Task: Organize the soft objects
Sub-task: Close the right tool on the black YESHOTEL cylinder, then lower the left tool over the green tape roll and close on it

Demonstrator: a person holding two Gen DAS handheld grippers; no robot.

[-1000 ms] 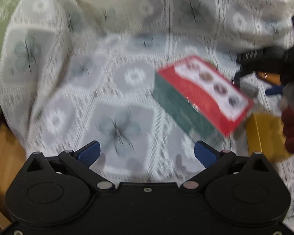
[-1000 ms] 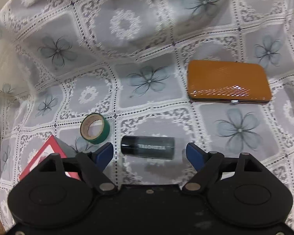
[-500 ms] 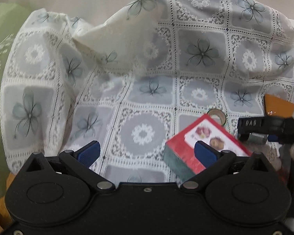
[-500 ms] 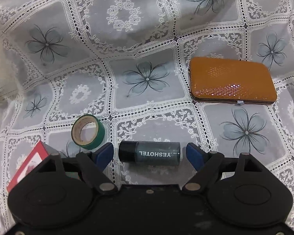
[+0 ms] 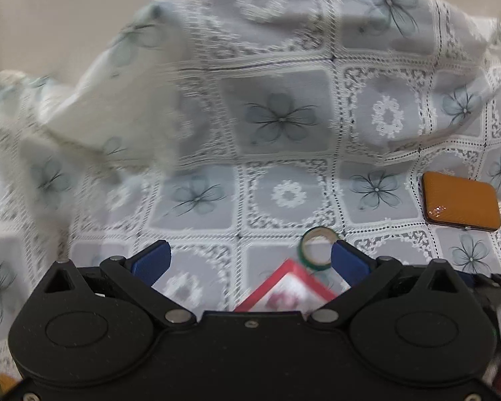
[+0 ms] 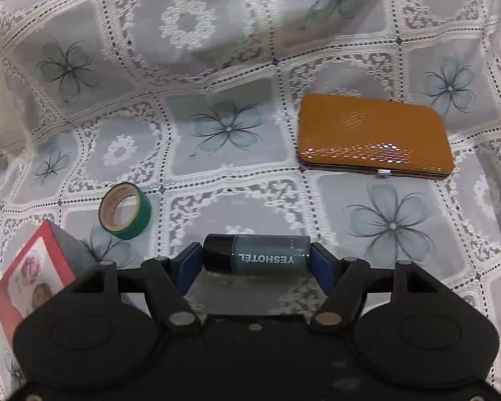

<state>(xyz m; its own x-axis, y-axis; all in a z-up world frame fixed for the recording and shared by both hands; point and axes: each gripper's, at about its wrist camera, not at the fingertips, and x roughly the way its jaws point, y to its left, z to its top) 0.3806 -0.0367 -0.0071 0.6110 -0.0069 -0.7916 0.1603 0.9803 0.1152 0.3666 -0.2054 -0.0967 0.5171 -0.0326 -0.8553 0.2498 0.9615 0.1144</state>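
A lacy flower cloth point(image 6: 223, 67) covers everything, and on it lie an orange case point(image 6: 374, 135) toward the right edge, a red box point(image 6: 33, 274) at the left edge, and a green tape roll point(image 6: 125, 210) just beside the box. The right gripper point(image 6: 256, 260) squeezes a small dark bottle point(image 6: 257, 258) marked YESHOTEL lying sideways on the cloth, one pad on each end. The left gripper point(image 5: 248, 260) is wide open over the red box and holds nothing.

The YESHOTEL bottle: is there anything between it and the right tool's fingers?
No. The YESHOTEL bottle lies on its side between the right tool, whose blue fingers press directly on both ends. The green tape roll sits apart, to the left.
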